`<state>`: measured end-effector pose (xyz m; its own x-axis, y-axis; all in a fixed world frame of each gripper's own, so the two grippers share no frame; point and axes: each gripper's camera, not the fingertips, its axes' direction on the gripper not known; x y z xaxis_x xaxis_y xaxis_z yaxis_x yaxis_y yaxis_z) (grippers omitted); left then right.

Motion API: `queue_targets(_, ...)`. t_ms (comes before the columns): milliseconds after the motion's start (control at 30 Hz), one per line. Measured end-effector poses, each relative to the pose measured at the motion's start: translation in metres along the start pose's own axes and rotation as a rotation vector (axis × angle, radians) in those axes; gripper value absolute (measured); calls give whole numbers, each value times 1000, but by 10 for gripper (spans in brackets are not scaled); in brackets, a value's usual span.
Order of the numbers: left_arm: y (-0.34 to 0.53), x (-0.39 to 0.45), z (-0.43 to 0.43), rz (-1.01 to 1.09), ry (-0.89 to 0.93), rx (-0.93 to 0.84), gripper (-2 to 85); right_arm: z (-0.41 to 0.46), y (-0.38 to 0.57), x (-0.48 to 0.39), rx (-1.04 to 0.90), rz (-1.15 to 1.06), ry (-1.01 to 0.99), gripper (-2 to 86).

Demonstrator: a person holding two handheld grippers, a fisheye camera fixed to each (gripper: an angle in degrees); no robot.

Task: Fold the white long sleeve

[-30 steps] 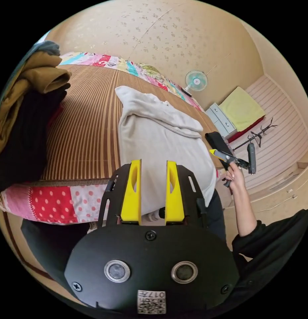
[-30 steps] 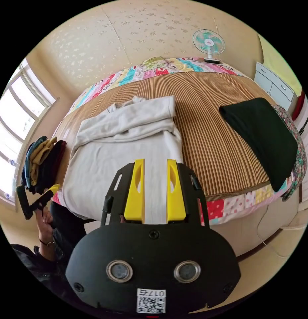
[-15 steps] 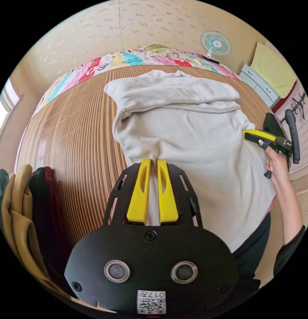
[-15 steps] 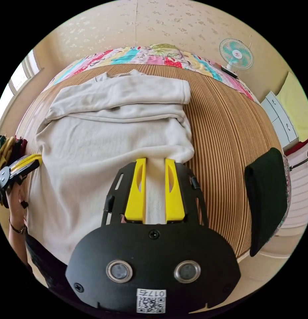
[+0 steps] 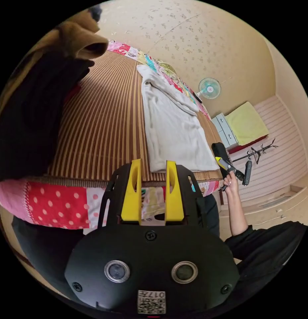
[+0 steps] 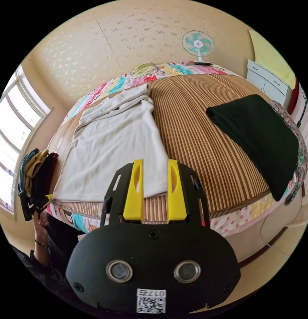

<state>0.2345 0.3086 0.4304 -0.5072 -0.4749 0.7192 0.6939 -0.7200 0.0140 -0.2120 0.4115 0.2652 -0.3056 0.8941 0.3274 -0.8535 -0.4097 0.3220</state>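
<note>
The white long sleeve (image 6: 117, 146) lies flat on the striped mat (image 6: 200, 133) of the bed, sleeves folded across its far end, hem just inside the near edge. In the left gripper view the shirt (image 5: 170, 126) runs away from me. My left gripper (image 5: 153, 162) is open and holds nothing, hovering off the bed's near edge. Open and holding nothing too, my right gripper (image 6: 155, 162) hangs just short of the hem. The right gripper (image 5: 218, 161) shows in a hand by the bed corner. The left gripper (image 6: 47, 199) shows low at the left.
A folded black garment (image 6: 260, 136) lies on the mat's right side. A stack of folded clothes (image 5: 34, 109) sits at the left corner of the bed. A fan (image 6: 197, 45), white drawers (image 6: 266, 83) and a window (image 6: 11, 133) ring the bed. The person's dark sleeve (image 5: 270, 242) is near.
Half a second ago both grippers had the shirt's lower part between their jaws. Now both are open and drawn back off the bed, and the hem lies on the mat instead of overhanging.
</note>
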Motion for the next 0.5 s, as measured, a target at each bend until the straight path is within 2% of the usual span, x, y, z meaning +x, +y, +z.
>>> queue_targets(200, 3, -8, -7, -74, 30, -5, 61, -21, 27, 28, 57, 85, -66, 126)
queue_targets(333, 14, -4, -43, -43, 157, 48, 51, -19, 30, 35, 46, 101, -66, 122)
queue_targets(367, 21, 1, -52, -30, 152, 58, 50, -10, 31, 38, -36, 124, -25, 114)
queue_targets(500, 41, 14, -73, 14, 175, 61, 50, -27, 57, 29, -4, 70, 8, 47)
